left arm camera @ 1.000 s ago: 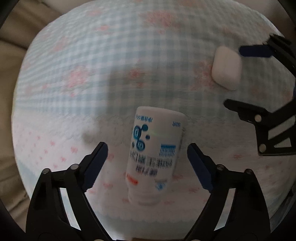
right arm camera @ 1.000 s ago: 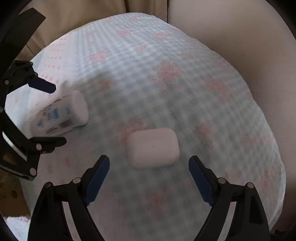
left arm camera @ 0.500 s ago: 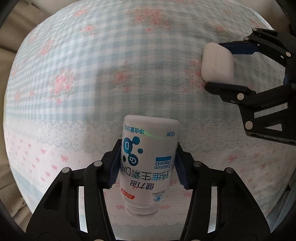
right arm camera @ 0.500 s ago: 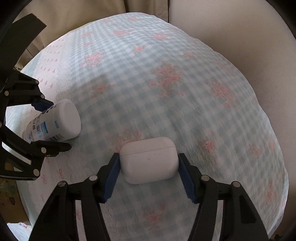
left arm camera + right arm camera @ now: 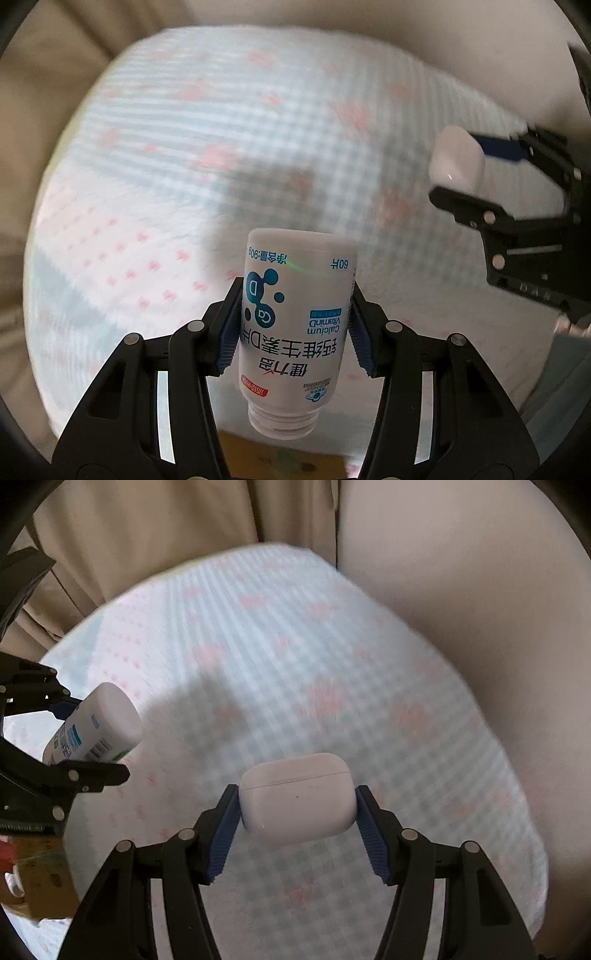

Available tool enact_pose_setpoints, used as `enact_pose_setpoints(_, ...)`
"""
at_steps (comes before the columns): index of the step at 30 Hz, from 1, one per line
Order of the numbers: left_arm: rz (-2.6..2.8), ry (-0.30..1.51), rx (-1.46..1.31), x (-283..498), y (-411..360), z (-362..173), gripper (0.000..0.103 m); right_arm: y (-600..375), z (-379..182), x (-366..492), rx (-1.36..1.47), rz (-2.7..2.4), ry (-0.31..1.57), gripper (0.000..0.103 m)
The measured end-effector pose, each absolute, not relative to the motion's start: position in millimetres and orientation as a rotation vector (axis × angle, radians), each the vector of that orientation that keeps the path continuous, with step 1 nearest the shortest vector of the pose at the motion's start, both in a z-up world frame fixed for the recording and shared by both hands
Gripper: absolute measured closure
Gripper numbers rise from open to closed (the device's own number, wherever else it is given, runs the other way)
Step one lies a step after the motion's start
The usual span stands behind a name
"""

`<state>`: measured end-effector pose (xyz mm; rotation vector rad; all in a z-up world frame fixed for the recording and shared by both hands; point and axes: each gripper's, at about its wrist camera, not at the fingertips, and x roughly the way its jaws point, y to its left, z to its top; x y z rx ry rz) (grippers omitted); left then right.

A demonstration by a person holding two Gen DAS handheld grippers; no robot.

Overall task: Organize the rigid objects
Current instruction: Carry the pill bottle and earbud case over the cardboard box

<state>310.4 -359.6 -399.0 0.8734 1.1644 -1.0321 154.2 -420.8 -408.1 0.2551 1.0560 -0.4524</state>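
Note:
My left gripper is shut on a white vitamin bottle with blue print, its neck toward the camera, held above the round table. My right gripper is shut on a white earbud case, also lifted off the cloth. The bottle shows at the left of the right wrist view. The case shows at the right of the left wrist view.
The table wears a blue checked cloth with pink flowers. Beige curtains hang behind it and a pale wall stands at the right. A brown cardboard box sits below the table's left edge.
Both grippers closed on their objects and lifted them off the cloth. The table now looks farther away in both views.

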Motion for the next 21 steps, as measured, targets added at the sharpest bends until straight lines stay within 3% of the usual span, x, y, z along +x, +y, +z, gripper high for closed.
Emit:
enact_pose_setpoints(13, -0.789, 1.040, 0.437, 280, -207, -221, 0.055, -326, -238, 131, 0.132, -0.281, 0.884, 0.046)
enact_pose_setpoints(21, -0.634, 0.998, 0.275, 244, -88, -174, 0.055, -246, -182, 130, 0.140, -0.135, 0.845, 0.046)
